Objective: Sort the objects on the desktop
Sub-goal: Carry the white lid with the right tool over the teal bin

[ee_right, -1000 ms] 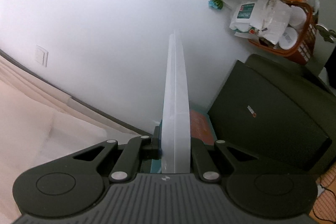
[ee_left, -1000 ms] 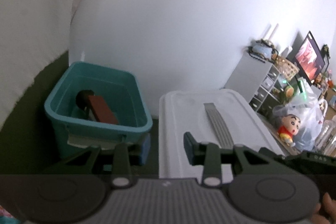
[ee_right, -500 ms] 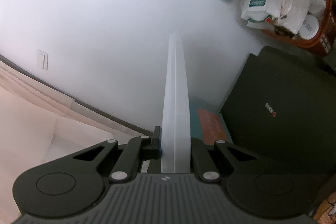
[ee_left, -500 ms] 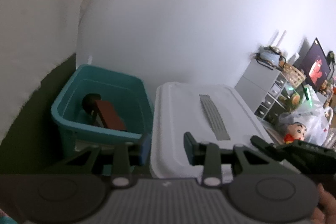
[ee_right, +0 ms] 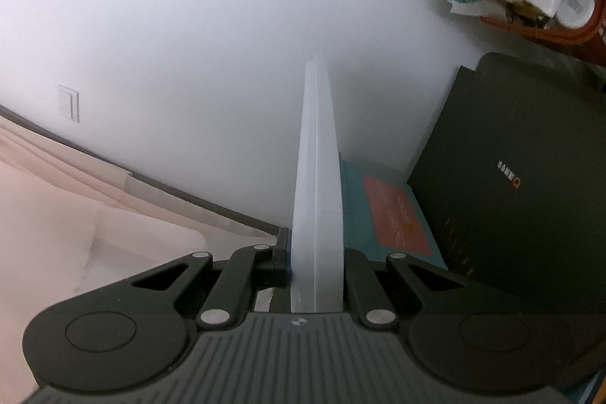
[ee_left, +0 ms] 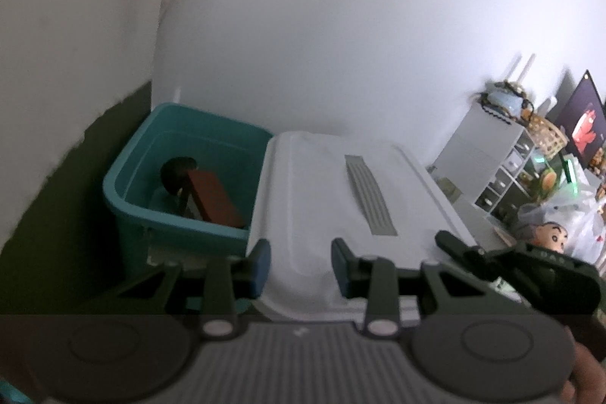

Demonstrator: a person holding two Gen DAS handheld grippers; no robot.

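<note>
Right gripper (ee_right: 317, 271) pinching the white lid (ee_right: 317, 184) by its edge, left gripper (ee_left: 300, 265) spread apart over that lid beside the blue bin (ee_left: 181, 214).

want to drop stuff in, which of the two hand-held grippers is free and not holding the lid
The left hand-held gripper: its jaws stand apart over the white lid. The right hand-held gripper pinches the lid's edge.

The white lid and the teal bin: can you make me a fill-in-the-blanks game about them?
1. The right gripper is shut on the edge of the white ____.
2. The bin beside the lid is coloured ____.
3. A reddish-brown box lies ____ the bin.
4. The strip on top of the lid is coloured ____.

Missing words: lid; teal; inside; grey
</note>
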